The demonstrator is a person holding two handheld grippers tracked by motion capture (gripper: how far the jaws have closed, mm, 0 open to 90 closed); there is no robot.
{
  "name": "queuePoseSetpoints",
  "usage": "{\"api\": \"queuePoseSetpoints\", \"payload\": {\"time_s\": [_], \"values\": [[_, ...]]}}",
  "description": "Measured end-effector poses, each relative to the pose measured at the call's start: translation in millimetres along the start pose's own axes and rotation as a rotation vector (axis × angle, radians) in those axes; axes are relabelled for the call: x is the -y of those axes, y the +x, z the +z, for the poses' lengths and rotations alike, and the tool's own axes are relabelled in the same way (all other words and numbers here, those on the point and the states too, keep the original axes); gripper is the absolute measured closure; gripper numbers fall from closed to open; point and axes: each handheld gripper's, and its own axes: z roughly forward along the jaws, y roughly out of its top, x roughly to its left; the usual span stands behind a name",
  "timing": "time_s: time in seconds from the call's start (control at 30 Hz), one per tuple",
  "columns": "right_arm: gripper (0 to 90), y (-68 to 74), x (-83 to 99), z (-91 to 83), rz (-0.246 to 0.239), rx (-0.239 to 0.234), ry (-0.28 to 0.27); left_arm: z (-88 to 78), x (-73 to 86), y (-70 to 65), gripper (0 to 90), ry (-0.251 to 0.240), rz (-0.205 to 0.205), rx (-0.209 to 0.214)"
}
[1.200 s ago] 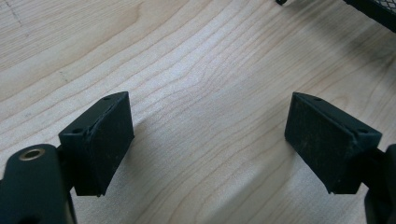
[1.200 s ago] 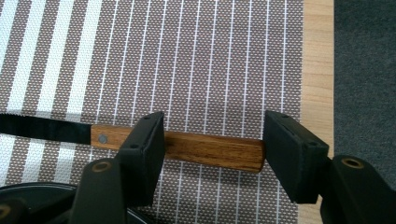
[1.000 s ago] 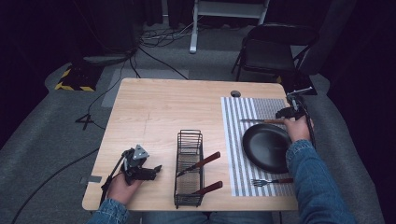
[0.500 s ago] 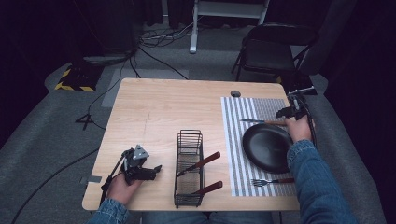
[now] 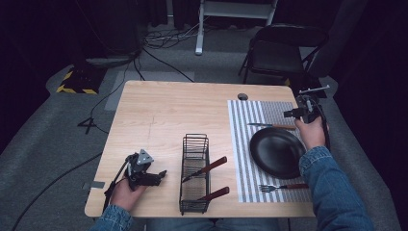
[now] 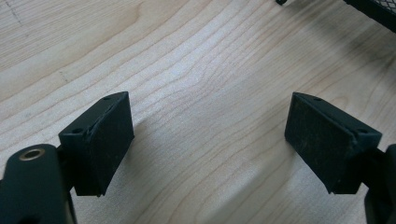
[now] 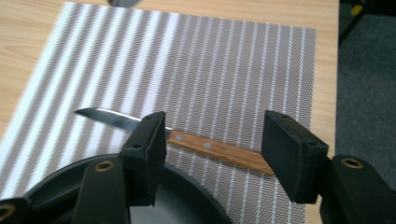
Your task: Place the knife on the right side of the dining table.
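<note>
A wooden-handled knife [image 5: 272, 126] [image 7: 205, 146] lies on the striped placemat [image 5: 269, 113] [image 7: 187, 70] just beyond a black plate [image 5: 276, 151] [image 7: 187, 205]. My right gripper [image 5: 294, 113] [image 7: 212, 149] hovers over the knife's handle, open, with the handle between its jaws but not touching. A fork [image 5: 281, 187] lies on the mat in front of the plate. A black wire rack [image 5: 195, 173] holds two wooden-handled utensils [image 5: 207, 168]. At the table's front left my left gripper [image 5: 156, 175] [image 6: 205, 140] rests low over bare wood, open and empty.
The wooden table [image 5: 168, 110] has a round cable hole [image 5: 243, 96] near its far edge. A folding chair [image 5: 281, 53] stands behind the table. Cables run across the grey floor [image 5: 43, 144] at left. A corner of the rack [image 6: 373, 11] lies near the left gripper.
The knife lies a little nearer the plate than a second ago, and my right gripper has shifted slightly. The left hand has stayed still.
</note>
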Motion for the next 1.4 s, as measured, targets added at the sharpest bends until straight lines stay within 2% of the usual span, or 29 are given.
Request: {"api": "queuePoseSetpoints", "payload": {"time_s": [0.03, 0.07, 0.1, 0.2, 0.23, 0.37, 0.4, 0.5, 0.57, 0.63, 0.7, 0.73, 0.8, 0.83, 0.9, 1.03, 1.07, 1.23, 1.3, 1.4], "values": [[40.6, 2.7, 0.1, -3.0, -0.009, -0.008, -0.006, 0.0, 0.0, 0.0, 15.9, 0.0, 0.0, 0.0], [40.5, 12.4, 0.1, -12.2, -0.042, -0.022, -0.028, 0.0, 0.0, 0.0, 15.9, 0.0, 0.0, 0.001], [40.5, 12.4, 0.1, -12.2, -0.042, -0.022, -0.028, 0.0, 0.0, 0.0, 15.9, 0.0, 0.0, 0.001], [40.2, 26.6, 0.4, -24.5, -0.079, -0.044, -0.051, 0.0, 0.0, -0.1, 15.9, -0.001, -0.001, -0.001], [39.9, 37.6, 1.2, -34.1, -0.11, -0.063, -0.07, 0.0, 0.0, -0.1, 15.9, 0.0, 0.0, 0.001], [38.9, 62.2, 5.9, -52.8, -0.17, -0.11, -0.097, 0.0, 0.0, 0.0, 15.9, 0.0, 0.0, 0.0], [38.9, 62.2, 5.9, -52.8, -0.17, -0.11, -0.097, 0.0, -0.1, 0.1, 15.9, -0.001, 0.001, -0.002], [38.7, 80.7, 10.6, -66.0, -0.221, -0.14, -0.117, 0.2, -0.3, 0.1, 15.9, 0.001, -0.003, 0.001], [38.4, 98.7, 17.1, -78.3, -0.265, -0.171, -0.139, 0.2, -0.3, 0.0, 15.9, 0.001, -0.004, 0.002], [38.3, 102.4, 18.7, -80.6, -0.272, -0.181, -0.143, 0.2, -0.2, 0.0, 15.9, -0.001, -0.003, -0.001], [38.4, 113.0, 24.0, -86.1, -0.293, -0.222, -0.145, 0.2, -0.3, 0.0, 15.9, 0.001, -0.003, -0.001], [38.3, 122.6, 29.5, -90.5, -0.314, -0.25, -0.151, 0.1, -0.3, 0.1, 15.9, 0.001, -0.003, -0.001], [38.1, 126.1, 31.8, -92.1, -0.319, -0.259, -0.153, 0.3, -0.2, 0.0, 15.9, -0.001, -0.003, -0.001], [37.9, 135.1, 38.6, -95.3, -0.334, -0.292, -0.161, 0.1, -0.3, 0.0, 15.9, 0.001, -0.003, -0.001], [37.8, 137.8, 40.9, -96.1, -0.34, -0.304, -0.161, 0.2, -0.3, 0.0, 15.9, -0.001, -0.003, -0.001], [38.0, 153.5, 56.0, -100.5, -0.367, -0.365, -0.178, 0.1, -0.3, 0.1, 15.9, 0.001, -0.003, -0.001], [38.0, 153.5, 56.0, -100.5, -0.367, -0.365, -0.178, 0.2, -0.3, 0.1, 15.9, 0.001, -0.003, -0.001], [37.8, 163.9, 72.1, -100.7, -0.363, -0.44, -0.2, 0.1, -0.3, 0.0, 15.9, 0.001, -0.003, -0.001], [37.0, 167.8, 80.7, -98.2, -0.384, -0.439, -0.226, 0.2, -0.3, 0.0, 15.9, -0.001, -0.003, -0.001], [36.9, 170.0, 90.8, -95.5, -0.389, -0.435, -0.253, 0.1, -0.3, 0.1, 15.9, 0.001, -0.003, -0.001]]}}
